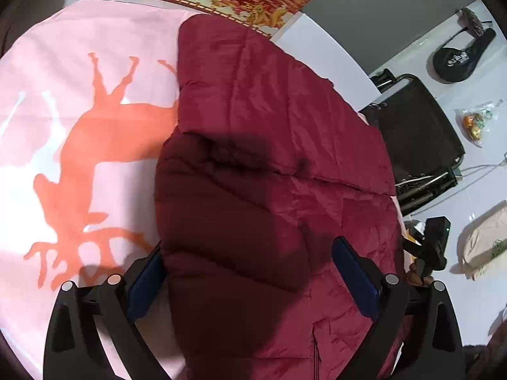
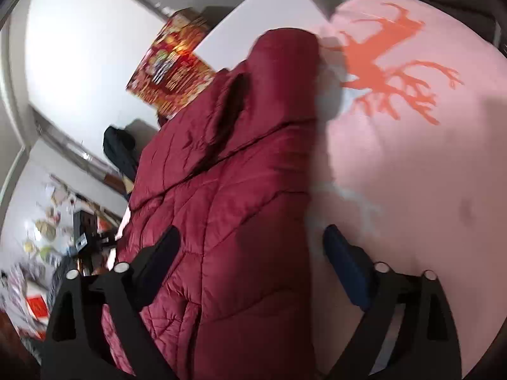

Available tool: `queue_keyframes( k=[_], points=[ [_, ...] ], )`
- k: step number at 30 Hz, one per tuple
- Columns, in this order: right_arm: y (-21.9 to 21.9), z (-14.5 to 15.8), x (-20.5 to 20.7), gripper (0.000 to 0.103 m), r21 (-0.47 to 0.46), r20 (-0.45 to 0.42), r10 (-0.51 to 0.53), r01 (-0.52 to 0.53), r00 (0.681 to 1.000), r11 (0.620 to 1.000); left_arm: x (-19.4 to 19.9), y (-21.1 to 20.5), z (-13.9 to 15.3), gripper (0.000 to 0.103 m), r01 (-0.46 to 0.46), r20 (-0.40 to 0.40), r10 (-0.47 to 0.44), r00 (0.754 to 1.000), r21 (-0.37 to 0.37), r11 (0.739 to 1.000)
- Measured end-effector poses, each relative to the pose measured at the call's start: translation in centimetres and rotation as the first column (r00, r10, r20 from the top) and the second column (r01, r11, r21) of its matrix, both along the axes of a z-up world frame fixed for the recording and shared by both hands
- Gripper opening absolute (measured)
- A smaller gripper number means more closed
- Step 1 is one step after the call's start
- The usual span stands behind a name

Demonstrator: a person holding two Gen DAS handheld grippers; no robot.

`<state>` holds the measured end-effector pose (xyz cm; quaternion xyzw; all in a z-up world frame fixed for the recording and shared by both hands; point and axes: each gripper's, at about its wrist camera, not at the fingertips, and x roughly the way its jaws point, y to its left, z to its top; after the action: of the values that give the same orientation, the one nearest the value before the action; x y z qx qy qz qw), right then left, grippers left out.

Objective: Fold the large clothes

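maroon quilted jacket [image 1: 272, 164] between both hand-held grippers' jaws

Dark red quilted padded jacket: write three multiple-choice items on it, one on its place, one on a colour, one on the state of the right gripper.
1. The dark red quilted padded jacket lies on
A. a pink cloth with an orange deer print
B. a bare wooden floor
C. a black chair

2. The pads on the fingers of the left gripper are
A. yellow
B. blue
C. white

3. The right gripper is
A. shut on the jacket
B. shut on nothing
C. open

Answers:
1 A: the pink cloth with an orange deer print spreads out from under the jacket in both views.
2 B: blue pads line the black fingers.
3 C: its fingers stand wide apart, one over the jacket, one over the cloth.
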<state>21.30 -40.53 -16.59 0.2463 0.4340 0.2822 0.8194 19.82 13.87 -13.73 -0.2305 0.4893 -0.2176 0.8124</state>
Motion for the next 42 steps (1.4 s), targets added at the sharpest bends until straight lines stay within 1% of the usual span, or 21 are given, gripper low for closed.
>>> queue_keyframes(
  k=[2,3,6,10,17,22,25,26,27,28,30,33,34,37,38,40,41,42],
  points=[
    [0.8,0.0,-0.2,0.097,-0.023,0.027,0.047,-0.046,0.999,0.999,-0.2,0.1,-0.2,0.099,0.005,0.024,-0.004,1.0,-0.023,1.0],
    [1.0,0.1,-0.4,0.097,-0.02,0.032,0.063,-0.063,0.997,0.998,-0.2,0.1,-0.3,0.099,0.006,0.034,-0.005,0.999,-0.029,1.0],
    [1.4,0.2,-0.7,0.097,0.023,0.05,0.122,-0.124,0.991,0.992,-0.4,-0.1,-0.4,0.099,0.013,0.048,-0.011,0.999,-0.025,1.0],
    [1.8,0.4,-0.7,0.097,0.019,0.053,0.128,-0.129,0.99,0.991,-0.5,-0.8,-0.4,0.099,0.02,0.056,-0.02,0.998,-0.006,1.0],
    [1.9,0.5,-0.7,0.097,0.03,0.055,0.132,-0.134,0.99,0.991,-1.3,-1.8,-0.5,0.099,0.031,0.054,-0.03,0.998,-0.017,0.999],
    [1.9,0.5,-0.9,0.096,0.031,0.044,0.138,-0.139,0.99,0.99,-4.0,-2.7,-0.2,0.099,0.023,0.072,-0.024,0.997,0.008,1.0],
    [2.3,0.4,-1.5,0.095,-0.021,0.01,0.155,-0.155,0.988,0.988,-6.4,-2.9,-0.2,0.099,0.041,0.06,-0.039,0.997,-0.032,0.999],
    [2.2,0.5,-1.8,0.095,-0.022,0.001,0.157,-0.157,0.988,0.987,-7.1,-3.0,-0.3,0.099,0.048,0.053,-0.046,0.998,-0.038,0.998],
    [2.0,0.5,-2.4,0.095,-0.004,-0.018,0.158,-0.158,0.987,0.987,-8.2,-3.1,-0.6,0.099,0.065,0.031,-0.063,0.998,-0.051,0.997],
    [1.8,0.5,-2.9,0.094,0.009,-0.026,0.159,-0.159,0.987,0.987,-9.6,-3.2,-0.4,0.099,0.069,0.045,-0.067,0.997,-0.044,0.997],
    [0.9,0.3,-4.9,0.09,0.045,-0.05,0.166,-0.164,0.985,0.985,-11.9,-3.4,-0.4,0.099,0.084,0.05,-0.082,0.995,-0.048,0.995],
    [-0.1,0.2,-7.9,0.086,0.072,-0.052,0.176,-0.172,0.983,0.983,-15.1,-3.7,-0.6,0.099,0.1,0.055,-0.096,0.994,-0.079,0.992],
    [-0.3,0.2,-9.6,0.086,0.069,-0.045,0.179,-0.176,0.983,0.982,-16.2,-3.8,-0.6,0.099,0.102,0.064,-0.097,0.993,-0.084,0.991],
    [-0.6,0.1,-13.2,0.084,0.072,-0.024,0.192,-0.19,0.981,0.979,-18.4,-4.4,-0.8,0.099,0.11,0.073,-0.103,0.992,-0.105,0.988],
    [-0.7,0.1,-15.0,0.084,0.071,-0.006,0.192,-0.192,0.981,0.979,-18.9,-4.6,-0.8,0.099,0.107,0.079,-0.099,0.992,-0.103,0.989],
    [-0.8,0.1,-17.1,0.084,0.077,0.011,0.195,-0.196,0.981,0.978,-19.5,-4.9,-0.9,0.098,0.093,0.092,-0.084,0.992,-0.096,0.991],
    [-0.8,0.1,-17.7,0.083,0.082,0.015,0.199,-0.2,0.98,0.976,-19.5,-4.9,-0.9,0.098,0.088,0.094,-0.079,0.992,-0.098,0.991],
    [-0.7,0.0,-18.4,0.082,0.081,0.019,0.202,-0.203,0.979,0.976,-19.4,-4.9,-0.9,0.093,0.083,0.093,-0.073,0.993,-0.103,0.991]
  ],
)
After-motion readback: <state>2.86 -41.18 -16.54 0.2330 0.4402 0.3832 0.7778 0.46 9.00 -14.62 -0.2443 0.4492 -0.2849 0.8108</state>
